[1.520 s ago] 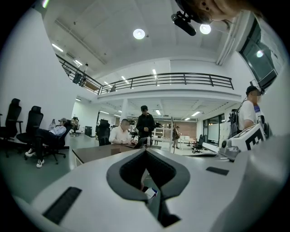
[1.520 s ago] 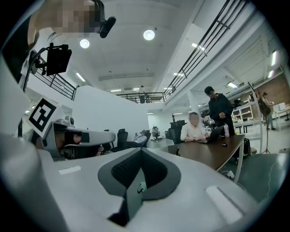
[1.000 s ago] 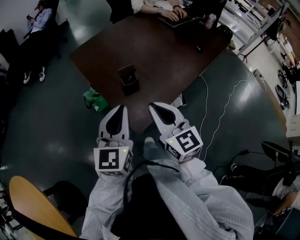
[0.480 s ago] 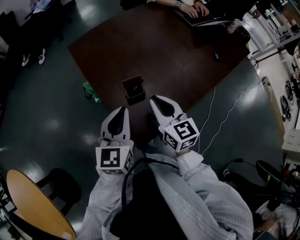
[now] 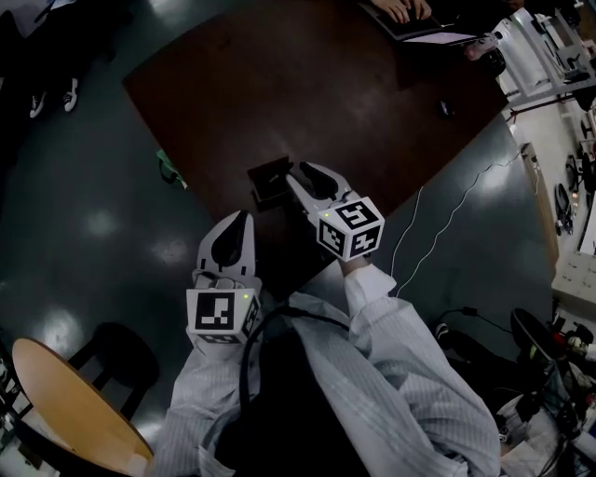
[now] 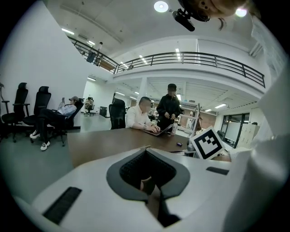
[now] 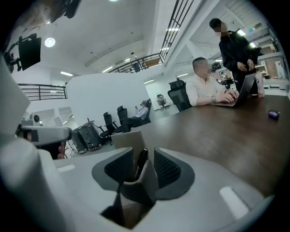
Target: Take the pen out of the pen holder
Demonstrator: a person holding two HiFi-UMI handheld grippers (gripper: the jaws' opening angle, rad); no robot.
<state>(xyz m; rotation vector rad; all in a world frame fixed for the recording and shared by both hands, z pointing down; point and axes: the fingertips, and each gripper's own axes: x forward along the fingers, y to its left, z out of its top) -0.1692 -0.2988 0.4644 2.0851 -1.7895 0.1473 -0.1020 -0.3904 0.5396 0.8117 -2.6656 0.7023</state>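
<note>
dark brown table [image 5: 279, 84] on a glossy grey-green floor [image 5: 93, 224], in a tall white hall with a railed gallery [image 6: 195, 56] overhead and ceiling lights on. at the table's far end, an open laptop [image 5: 428, 28] under a seated person's hands, a second person standing close by, a small dark item [image 5: 447, 109] lying apart from them. off to one side, black office chairs [image 6: 18, 102], one with somebody leaning back in it. on the floor, a thin white cable [image 5: 445, 222] trailing past the table corner, something green [image 5: 168, 168] by the table's other edge, and a round wooden top [image 5: 65, 401] in the near corner. near the table's front edge, the pen holder [image 5: 270, 182], a small dark box. right gripper [image 5: 300, 175] reaching to just beside it, jaws opening, the dark pen [image 7: 141, 159] slightly tilted between the ribbed pads [image 7: 166, 168], neither pad pressing on it, lower end hidden behind the jaws, holder wall right behind. left gripper [image 5: 242, 222] back over the table's near edge, well short of the holder, jaws pressed together on nothing.
</note>
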